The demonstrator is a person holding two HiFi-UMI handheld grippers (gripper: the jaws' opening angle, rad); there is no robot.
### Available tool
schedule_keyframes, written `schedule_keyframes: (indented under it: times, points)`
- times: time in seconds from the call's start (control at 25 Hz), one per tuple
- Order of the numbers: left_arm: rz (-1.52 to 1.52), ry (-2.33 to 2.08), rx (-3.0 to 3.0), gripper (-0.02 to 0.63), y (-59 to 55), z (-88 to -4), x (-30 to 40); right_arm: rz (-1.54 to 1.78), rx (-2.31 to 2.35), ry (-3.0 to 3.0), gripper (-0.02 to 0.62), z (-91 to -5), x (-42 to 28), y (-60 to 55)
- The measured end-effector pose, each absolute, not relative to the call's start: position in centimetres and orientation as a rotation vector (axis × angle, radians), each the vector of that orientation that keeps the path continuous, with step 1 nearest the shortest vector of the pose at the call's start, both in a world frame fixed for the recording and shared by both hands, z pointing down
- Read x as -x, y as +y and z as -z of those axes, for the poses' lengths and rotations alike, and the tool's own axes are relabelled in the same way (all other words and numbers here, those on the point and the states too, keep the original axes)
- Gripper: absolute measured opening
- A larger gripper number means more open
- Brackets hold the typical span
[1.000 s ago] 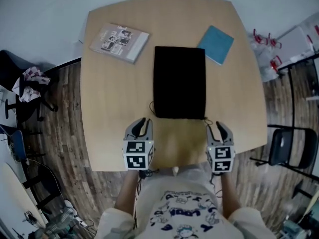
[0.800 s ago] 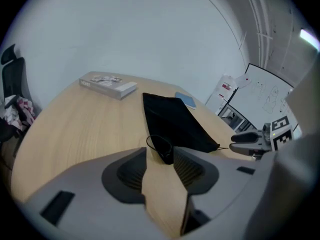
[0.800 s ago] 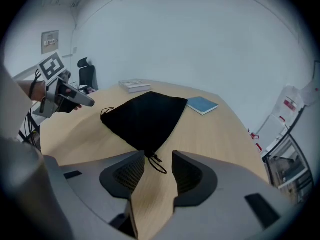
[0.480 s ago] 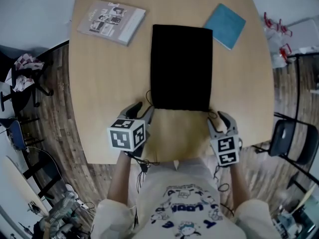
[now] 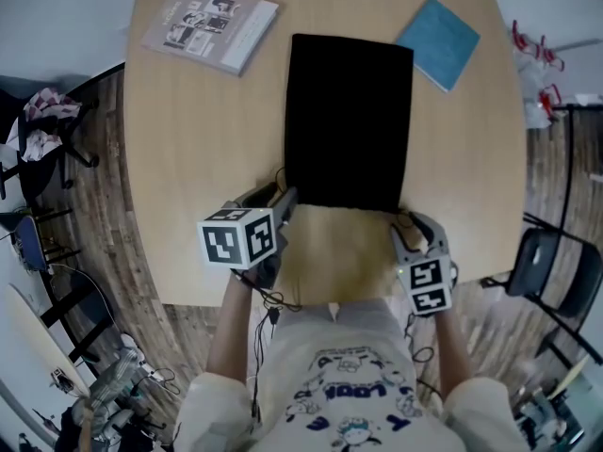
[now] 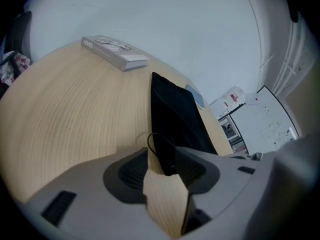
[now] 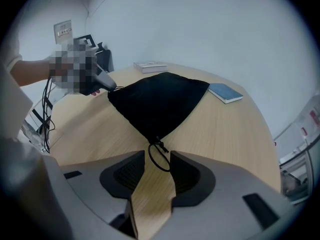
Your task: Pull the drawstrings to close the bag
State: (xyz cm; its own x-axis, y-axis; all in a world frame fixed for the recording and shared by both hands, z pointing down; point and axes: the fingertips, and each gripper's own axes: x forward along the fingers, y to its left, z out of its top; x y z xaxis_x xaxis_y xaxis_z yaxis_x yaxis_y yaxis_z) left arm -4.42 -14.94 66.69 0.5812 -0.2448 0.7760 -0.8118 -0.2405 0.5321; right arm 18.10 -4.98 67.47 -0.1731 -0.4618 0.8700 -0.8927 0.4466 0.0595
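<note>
— Where is the bag?

— The flat black fabric drawstring bag [image 5: 349,121] lies mid-table on the round pale wooden table [image 5: 188,158], with its near edge toward the person.

— And the tongs?

— The left gripper [image 5: 275,196] sits at the bag's near left corner. Its jaws have just been opening and stand wide, with the corner and a thin black cord loop [image 6: 148,141] between them, unpinched. The right gripper [image 5: 413,222] is the same at the right corner – jaws just opened, the other cord loop [image 7: 149,156] lying loose between the tips.

— Anything crowding them?

— A grey paperback book [image 5: 209,28] lies far left and a blue booklet [image 5: 438,31] far right, both apart from the bag.
</note>
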Motion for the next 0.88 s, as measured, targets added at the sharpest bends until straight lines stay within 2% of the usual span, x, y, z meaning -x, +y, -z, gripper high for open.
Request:
schedule_keyframes:
  times: [0.16, 0.24, 0.32, 0.44, 0.88]
  points:
    - [-0.707, -0.886, -1.738, 0.145, -15.2, -67.3, 4.6, -0.621, -1.145, -1.785, 0.153, -67.7, -18.2, -5.1]
    - [-0.738, -0.915, -1.742, 0.006, -15.5, -67.5, 4.8, -0.632, -1.139, -1.789, 0.152, -67.8, -18.2, -5.2]
    - [-0.747, -0.937, -1.759, 0.006, -15.6, -67.3, 4.7, -0.632, -1.149, -1.79, 0.141, -67.9, -18.3, -5.2]
    - [-0.758, -0.969, -1.782, 0.006, -15.7, -66.9, 4.6, -0.593, -1.195, -1.766, 0.014, -67.7, -19.1, -5.6]
    - [-0.83, -1.175, -1.855, 0.006, -16.2, -64.2, 6.6, -0.582, -1.37, -1.75, 0.008, -64.1, -20.8, -7.3]
